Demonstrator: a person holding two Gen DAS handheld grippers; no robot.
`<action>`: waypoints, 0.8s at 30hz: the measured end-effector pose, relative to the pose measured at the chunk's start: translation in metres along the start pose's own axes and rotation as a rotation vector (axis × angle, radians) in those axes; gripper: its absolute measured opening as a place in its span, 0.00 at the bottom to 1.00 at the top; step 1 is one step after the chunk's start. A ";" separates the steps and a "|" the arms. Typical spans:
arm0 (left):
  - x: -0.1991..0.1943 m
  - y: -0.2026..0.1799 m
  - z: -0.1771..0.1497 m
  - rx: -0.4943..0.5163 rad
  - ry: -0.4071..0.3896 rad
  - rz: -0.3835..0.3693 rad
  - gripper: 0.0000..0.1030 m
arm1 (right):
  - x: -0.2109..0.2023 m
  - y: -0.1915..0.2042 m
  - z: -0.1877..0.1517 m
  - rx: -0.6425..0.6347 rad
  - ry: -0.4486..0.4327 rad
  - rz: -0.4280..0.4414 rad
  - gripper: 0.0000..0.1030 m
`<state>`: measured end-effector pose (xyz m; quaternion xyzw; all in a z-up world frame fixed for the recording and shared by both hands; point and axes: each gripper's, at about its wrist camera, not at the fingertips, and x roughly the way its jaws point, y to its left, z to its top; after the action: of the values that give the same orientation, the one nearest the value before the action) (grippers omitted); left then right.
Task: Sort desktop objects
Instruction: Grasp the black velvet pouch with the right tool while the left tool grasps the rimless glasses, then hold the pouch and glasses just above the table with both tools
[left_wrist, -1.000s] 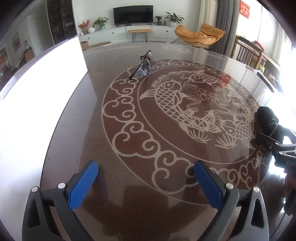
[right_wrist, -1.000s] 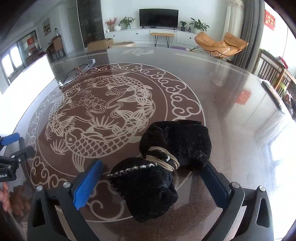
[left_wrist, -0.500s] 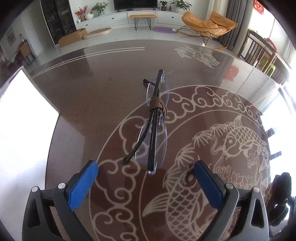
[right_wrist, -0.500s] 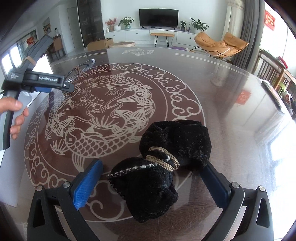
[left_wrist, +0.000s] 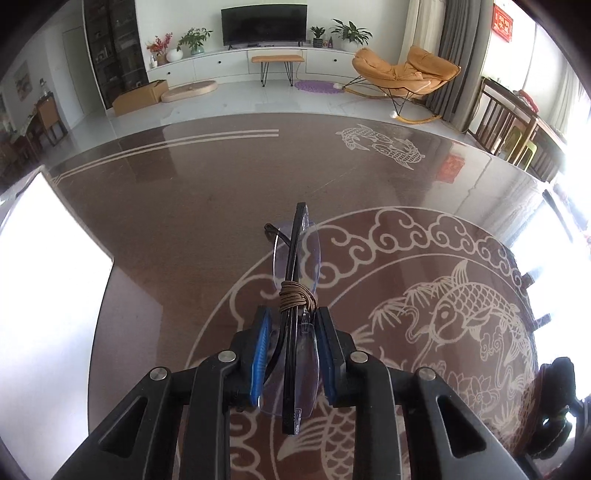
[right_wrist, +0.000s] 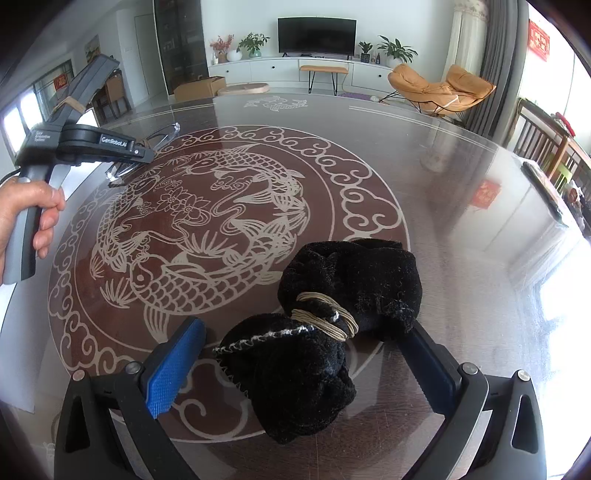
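Closing jaws: a second before, the left gripper (left_wrist: 291, 354) stood wide over bare table (left_wrist: 177, 229); it was now narrowing around the folded glasses (left_wrist: 295, 295), pads beside the lenses.
Meaning: the pickup looked nearly secured.
Glasses' place: lower centre of the left wrist frame.
Long axis: ran up the frame, away from the camera.
Right gripper (right_wrist: 306, 365): spread wide, unmoved, straddling the black cloth bundle (right_wrist: 332, 317).

Glossy table (right_wrist: 461, 192); clear-lensed glasses (left_wrist: 295, 258) bound with cord; fuzzy black cloth bundle (right_wrist: 332, 295)
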<state>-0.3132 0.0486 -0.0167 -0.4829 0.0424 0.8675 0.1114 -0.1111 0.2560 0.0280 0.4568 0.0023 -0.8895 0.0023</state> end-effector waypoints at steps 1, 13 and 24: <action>-0.005 0.000 -0.011 -0.008 -0.005 0.005 0.23 | 0.000 -0.001 0.000 0.000 0.000 0.000 1.00; -0.100 -0.029 -0.177 -0.044 -0.060 0.059 0.41 | 0.000 0.001 0.000 0.000 0.000 0.000 1.00; -0.090 -0.030 -0.181 -0.030 -0.046 0.059 1.00 | 0.000 0.001 0.000 0.000 0.000 0.000 1.00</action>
<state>-0.1099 0.0314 -0.0354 -0.4628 0.0409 0.8820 0.0793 -0.1110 0.2554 0.0280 0.4568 0.0026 -0.8896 0.0023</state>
